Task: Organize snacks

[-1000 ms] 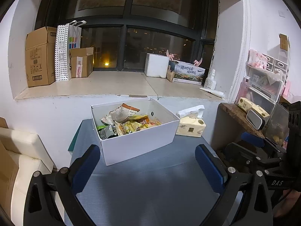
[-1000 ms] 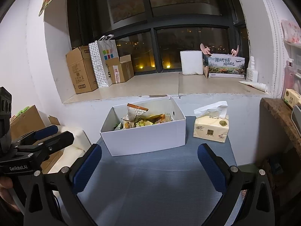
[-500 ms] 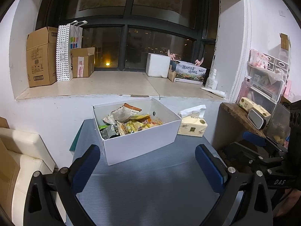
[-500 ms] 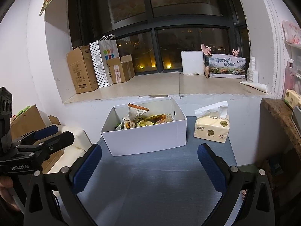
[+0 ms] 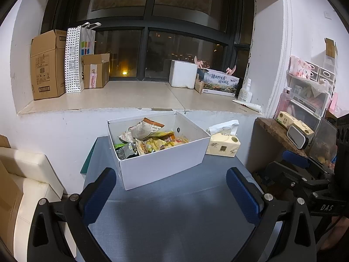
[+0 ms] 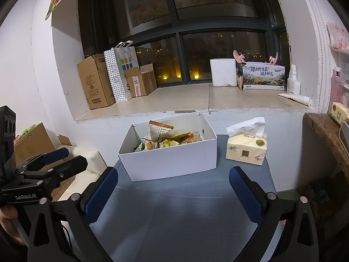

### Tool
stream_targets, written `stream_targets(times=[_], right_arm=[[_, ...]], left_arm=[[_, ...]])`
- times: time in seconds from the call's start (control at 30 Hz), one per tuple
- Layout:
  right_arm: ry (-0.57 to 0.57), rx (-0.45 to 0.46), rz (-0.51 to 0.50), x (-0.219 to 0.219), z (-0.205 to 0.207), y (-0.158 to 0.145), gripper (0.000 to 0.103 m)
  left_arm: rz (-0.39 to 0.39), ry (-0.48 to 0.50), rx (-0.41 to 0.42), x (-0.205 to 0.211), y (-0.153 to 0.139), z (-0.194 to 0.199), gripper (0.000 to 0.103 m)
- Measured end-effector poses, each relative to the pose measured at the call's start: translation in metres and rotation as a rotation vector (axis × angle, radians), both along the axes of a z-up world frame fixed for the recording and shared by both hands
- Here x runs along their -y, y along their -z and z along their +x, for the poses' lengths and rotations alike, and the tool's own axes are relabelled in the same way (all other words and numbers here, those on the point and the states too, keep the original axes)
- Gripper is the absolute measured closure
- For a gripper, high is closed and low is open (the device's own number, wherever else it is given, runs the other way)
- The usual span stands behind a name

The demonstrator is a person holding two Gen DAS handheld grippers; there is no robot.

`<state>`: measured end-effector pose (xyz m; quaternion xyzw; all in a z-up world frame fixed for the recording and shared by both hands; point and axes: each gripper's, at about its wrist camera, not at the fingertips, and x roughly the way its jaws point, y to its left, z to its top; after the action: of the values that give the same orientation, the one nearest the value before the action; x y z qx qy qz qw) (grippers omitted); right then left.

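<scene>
Both the left gripper (image 5: 171, 191) and right gripper (image 6: 173, 191) hovered wide apart and empty above the blue tabletop (image 6: 174, 218). Snacks (image 6: 168, 140) filled a white box (image 6: 174, 160) beside a tissue pack (image 6: 246, 149).

Matt white card box (image 5: 161, 166), glossy foil snack packs (image 5: 150, 140), matt blue cloth table (image 5: 174, 214).

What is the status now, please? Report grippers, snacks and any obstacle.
Left gripper open, empty; right gripper open, empty. Snacks heaped in white box on table. Tissue pack beside box, apart; approach looks unobstructed.
</scene>
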<state>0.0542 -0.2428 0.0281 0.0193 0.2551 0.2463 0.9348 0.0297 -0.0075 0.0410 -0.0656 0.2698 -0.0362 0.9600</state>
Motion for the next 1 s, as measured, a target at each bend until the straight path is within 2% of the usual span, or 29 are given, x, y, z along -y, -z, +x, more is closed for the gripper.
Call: stream_targets(times=[1.0], right_arm=[[-0.008, 0.002, 0.002, -0.001, -0.0006, -0.0015, 0.0]], left_arm=[[-0.001, -0.002, -0.003, -0.0024, -0.0046, -0.0014, 0.0]])
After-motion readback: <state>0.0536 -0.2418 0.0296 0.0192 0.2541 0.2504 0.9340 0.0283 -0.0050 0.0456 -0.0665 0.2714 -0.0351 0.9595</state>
